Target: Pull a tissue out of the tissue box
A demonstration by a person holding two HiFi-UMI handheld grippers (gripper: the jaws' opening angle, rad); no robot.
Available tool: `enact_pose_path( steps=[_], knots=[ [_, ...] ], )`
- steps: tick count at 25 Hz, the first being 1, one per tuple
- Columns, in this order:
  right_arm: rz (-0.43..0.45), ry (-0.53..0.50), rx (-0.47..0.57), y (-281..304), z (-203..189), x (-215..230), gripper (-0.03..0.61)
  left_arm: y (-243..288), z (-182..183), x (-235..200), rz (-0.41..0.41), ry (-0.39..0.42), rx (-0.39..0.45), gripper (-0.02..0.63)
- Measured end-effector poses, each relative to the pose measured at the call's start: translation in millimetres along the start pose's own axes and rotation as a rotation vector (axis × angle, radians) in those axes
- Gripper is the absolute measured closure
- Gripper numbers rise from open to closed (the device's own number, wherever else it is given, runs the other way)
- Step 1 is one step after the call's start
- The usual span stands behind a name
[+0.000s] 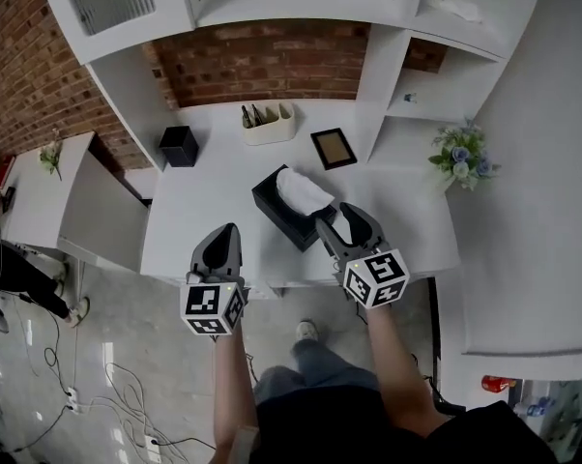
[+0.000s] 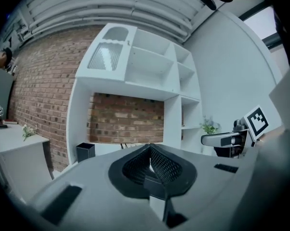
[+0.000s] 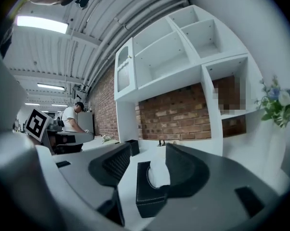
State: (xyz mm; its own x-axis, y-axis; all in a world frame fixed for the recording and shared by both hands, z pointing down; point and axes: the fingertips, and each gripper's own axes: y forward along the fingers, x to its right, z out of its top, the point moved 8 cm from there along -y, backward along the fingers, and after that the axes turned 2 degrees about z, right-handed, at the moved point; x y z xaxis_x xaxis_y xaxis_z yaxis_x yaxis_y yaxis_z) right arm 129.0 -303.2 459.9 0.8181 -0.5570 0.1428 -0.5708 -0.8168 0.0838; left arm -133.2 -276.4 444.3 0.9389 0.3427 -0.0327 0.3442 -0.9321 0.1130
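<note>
Jaws of left gripper (image 1: 225,240): textured black pads pressed together with nothing between them. The gripper hangs over the near edge of the surface (image 1: 189,220), left of the box.
Jaws of right gripper (image 1: 343,222): apart by a moderate gap. The tissue and the near end of the tissue box stand in that gap, and the right jaw is just beside the tissue — whether it touches cannot be told.
Tissue box (image 1: 275,211): black and oblong, with a stitched leather look. It sits on the white surface, its long axis running from far left to near right in the head view, and its near end is covered by the right gripper.
Tissue (image 1: 304,190): a white, soft, crumpled mound rising from the oval opening on top.
Farther back: black square cup (image 1: 178,146), cream caddy (image 1: 269,124) holding dark pens, dark picture frame (image 1: 334,148).
Backdrop: red brick wall (image 1: 262,61) inside white shelving (image 1: 397,85) — small flowers (image 1: 460,155) in a niche at right.
</note>
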Motion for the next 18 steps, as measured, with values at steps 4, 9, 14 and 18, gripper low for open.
enact_pose_path(
  steps=[4, 9, 14, 18],
  knots=[
    [0.011, 0.017, -0.028, 25, -3, 18, 0.365, 25, 2, -6, 0.008, -0.011, -0.017, 0.604],
    [-0.002, 0.033, -0.069, 43, -8, 37, 0.365, 46, -1, -12, 0.008, -0.004, -0.047, 0.604],
    [-0.013, 0.051, -0.118, 59, -15, 53, 0.365, 72, -5, -19, -0.006, 0.003, -0.075, 0.604],
    [0.002, 0.048, -0.188, 76, -18, 64, 0.365, 88, -9, -23, -0.029, 0.004, -0.107, 0.604]
  ],
)
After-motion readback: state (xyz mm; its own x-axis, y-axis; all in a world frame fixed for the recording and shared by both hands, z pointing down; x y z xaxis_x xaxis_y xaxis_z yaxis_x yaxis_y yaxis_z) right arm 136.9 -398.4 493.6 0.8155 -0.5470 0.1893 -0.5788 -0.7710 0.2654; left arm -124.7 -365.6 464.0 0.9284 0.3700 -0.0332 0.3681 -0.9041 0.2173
